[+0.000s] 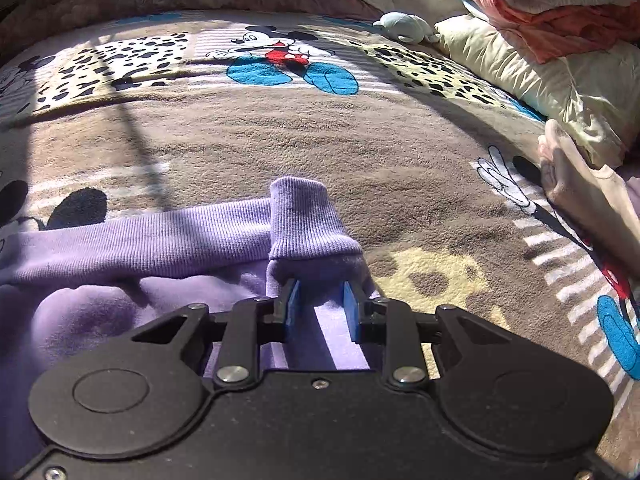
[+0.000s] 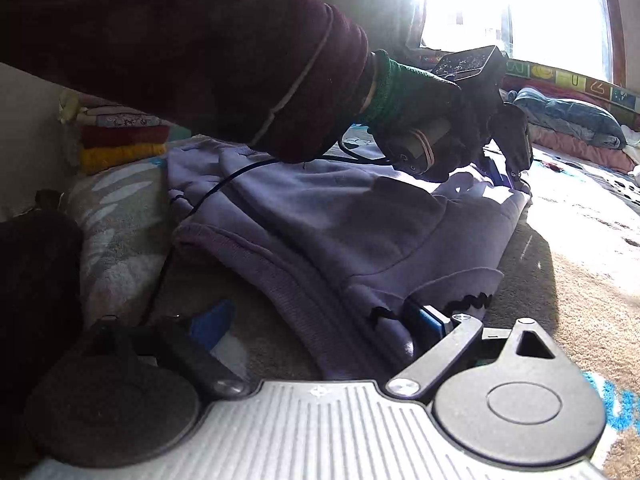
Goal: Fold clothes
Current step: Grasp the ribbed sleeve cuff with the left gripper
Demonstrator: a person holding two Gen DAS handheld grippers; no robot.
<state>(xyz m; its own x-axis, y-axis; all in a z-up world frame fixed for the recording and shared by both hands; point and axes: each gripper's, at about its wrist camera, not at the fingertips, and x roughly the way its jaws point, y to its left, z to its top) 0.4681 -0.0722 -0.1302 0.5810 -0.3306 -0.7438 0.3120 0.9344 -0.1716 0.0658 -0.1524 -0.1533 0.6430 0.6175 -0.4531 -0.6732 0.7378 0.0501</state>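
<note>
purple sweatshirt (image 1: 132, 240), folded quilts (image 1: 560, 16) beyond, soft toy (image 1: 406, 26)

- We see a purple sweatshirt (image 1: 132, 240) lying crumpled on a brown cartoon-print blanket (image 1: 320, 152).
- Its ribbed hem (image 1: 152, 236) runs flat across; one ribbed cuff (image 1: 308, 220) sticks up beside it.
- From the right wrist view, its body (image 2: 340, 216) lies in loose folds.

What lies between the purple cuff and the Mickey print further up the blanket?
Bare brown blanket only: in the left wrist view nothing lies between the cuff and the Mickey print.
</note>
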